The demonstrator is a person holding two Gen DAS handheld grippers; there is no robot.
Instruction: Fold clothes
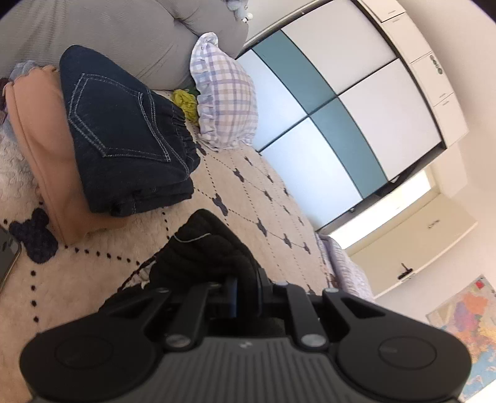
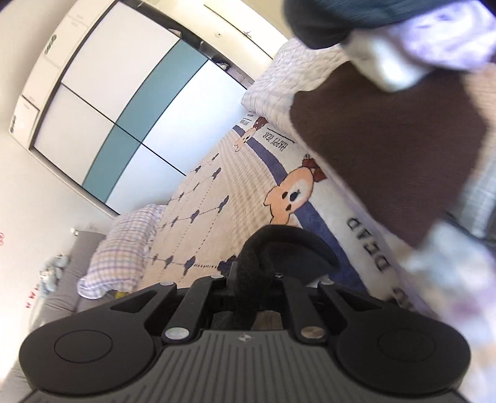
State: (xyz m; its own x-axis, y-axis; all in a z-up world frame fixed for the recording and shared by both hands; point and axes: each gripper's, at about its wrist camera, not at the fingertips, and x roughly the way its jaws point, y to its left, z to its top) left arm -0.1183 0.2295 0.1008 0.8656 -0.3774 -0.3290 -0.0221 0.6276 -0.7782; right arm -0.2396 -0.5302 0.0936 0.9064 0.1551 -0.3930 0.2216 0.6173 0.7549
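The scene is a bedroom. The bed (image 1: 272,198) is covered by a cream fleece blanket (image 2: 217,192) printed with dotted lines and small dark bear shapes; in the right wrist view it also shows a blue band, cartoon bears and lettering. A plaid ruffled pillow (image 1: 226,102) lies at the head of the bed against a grey upholstered headboard (image 1: 117,28), with something yellow-green (image 1: 186,104) tucked beside it. Beyond the bed stands a wardrobe (image 1: 341,102) with white and teal sliding panels. A colourful map (image 1: 471,328) hangs on the wall at the lower right of the left wrist view.

On the blanket, a folded pair of dark denim jeans (image 1: 124,136) rests on top of a peach-coloured folded garment (image 1: 40,142). The edge of a phone (image 1: 7,257) shows at the left border.

The left tongs (image 1: 245,279) are pressed together on a bunched black knit garment (image 1: 210,248), which bulges up in front of the fingers, above the blanket. The right tongs (image 2: 248,279) are likewise pinched shut on black fabric (image 2: 279,248) that folds over the fingertips; whether it is the same piece cannot be told. In the right wrist view a blurred brown cloth (image 2: 387,148) crosses the upper right, and a person's hand (image 2: 390,68) in a pale patterned sleeve sits above it.
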